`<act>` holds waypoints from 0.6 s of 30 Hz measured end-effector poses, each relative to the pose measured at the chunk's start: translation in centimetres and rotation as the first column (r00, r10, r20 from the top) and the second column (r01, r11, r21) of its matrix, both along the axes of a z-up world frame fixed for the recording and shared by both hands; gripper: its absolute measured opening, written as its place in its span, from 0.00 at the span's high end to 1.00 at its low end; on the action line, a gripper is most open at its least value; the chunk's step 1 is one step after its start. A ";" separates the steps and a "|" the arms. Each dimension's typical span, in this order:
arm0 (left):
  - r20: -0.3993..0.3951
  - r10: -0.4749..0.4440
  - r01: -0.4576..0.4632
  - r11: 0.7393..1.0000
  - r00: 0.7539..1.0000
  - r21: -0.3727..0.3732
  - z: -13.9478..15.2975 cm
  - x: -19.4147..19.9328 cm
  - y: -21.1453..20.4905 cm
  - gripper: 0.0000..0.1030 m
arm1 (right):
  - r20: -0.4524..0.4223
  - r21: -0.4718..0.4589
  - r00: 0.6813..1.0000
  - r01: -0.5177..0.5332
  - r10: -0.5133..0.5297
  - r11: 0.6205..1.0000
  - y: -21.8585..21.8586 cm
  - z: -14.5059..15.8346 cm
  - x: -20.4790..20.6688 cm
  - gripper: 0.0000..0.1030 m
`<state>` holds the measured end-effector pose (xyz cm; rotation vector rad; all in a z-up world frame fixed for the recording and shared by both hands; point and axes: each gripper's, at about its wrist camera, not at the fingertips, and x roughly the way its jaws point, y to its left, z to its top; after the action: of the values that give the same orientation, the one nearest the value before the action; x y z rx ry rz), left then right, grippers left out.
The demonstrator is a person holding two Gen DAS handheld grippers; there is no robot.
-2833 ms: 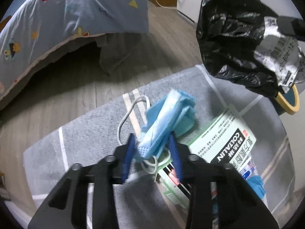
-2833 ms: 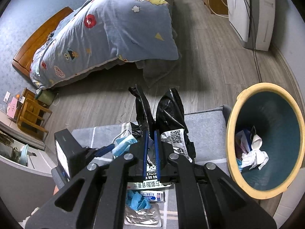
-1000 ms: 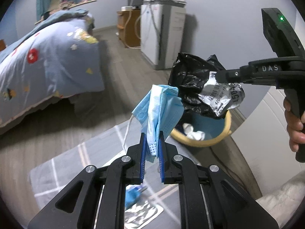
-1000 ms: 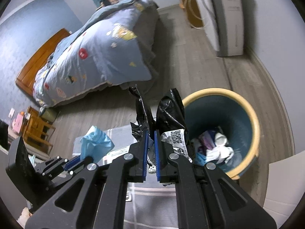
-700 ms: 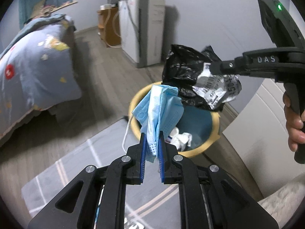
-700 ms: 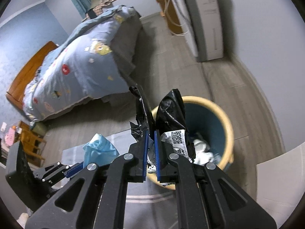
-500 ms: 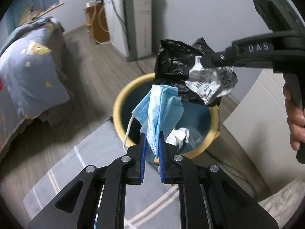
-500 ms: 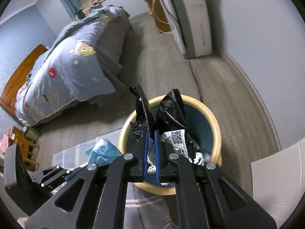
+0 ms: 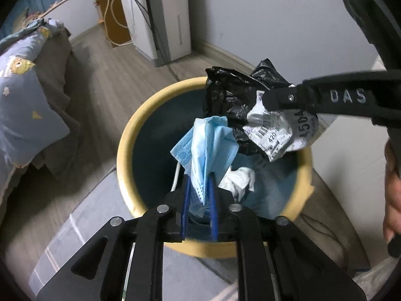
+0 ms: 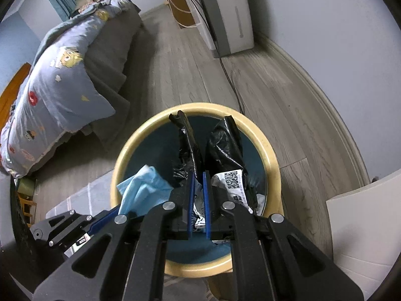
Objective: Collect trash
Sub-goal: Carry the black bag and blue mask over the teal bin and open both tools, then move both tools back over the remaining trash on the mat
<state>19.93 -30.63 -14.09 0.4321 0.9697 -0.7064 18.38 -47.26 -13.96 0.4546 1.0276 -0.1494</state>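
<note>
A round bin with a yellow rim [image 9: 125,135] and a teal inside stands on the floor; it also shows in the right wrist view [image 10: 272,155]. My left gripper [image 9: 199,178] is shut on a blue face mask [image 9: 208,140] and holds it over the bin's opening. My right gripper [image 10: 197,175] is shut on a crumpled black plastic bag [image 10: 225,140] with a white label, also over the bin. The bag [image 9: 230,95] hangs beside the mask [image 10: 142,188]. White crumpled paper [image 9: 238,178] lies inside the bin.
A grey rug [image 9: 87,225] lies in front of the bin. A bed with a blue patterned duvet [image 10: 55,87] stands to the left. A white appliance [image 10: 225,12] with cables stands at the far wall. A white panel [image 10: 363,225] is at the right.
Both grippers lifted the mask and the bag off the rug and carried them right, over the bin. Over the last half second they came closer above its opening.
</note>
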 end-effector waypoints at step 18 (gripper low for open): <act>0.045 0.084 -0.083 0.996 0.995 -0.021 1.7 -0.8 3.6 0.13 | -0.017 -0.046 1.000 -0.003 0.002 0.999 0.8 1.1 -0.3 0.27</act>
<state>19.13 -27.05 -12.39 0.3876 0.9315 -0.6274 18.04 -46.44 -12.90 0.4113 1.0396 -0.1747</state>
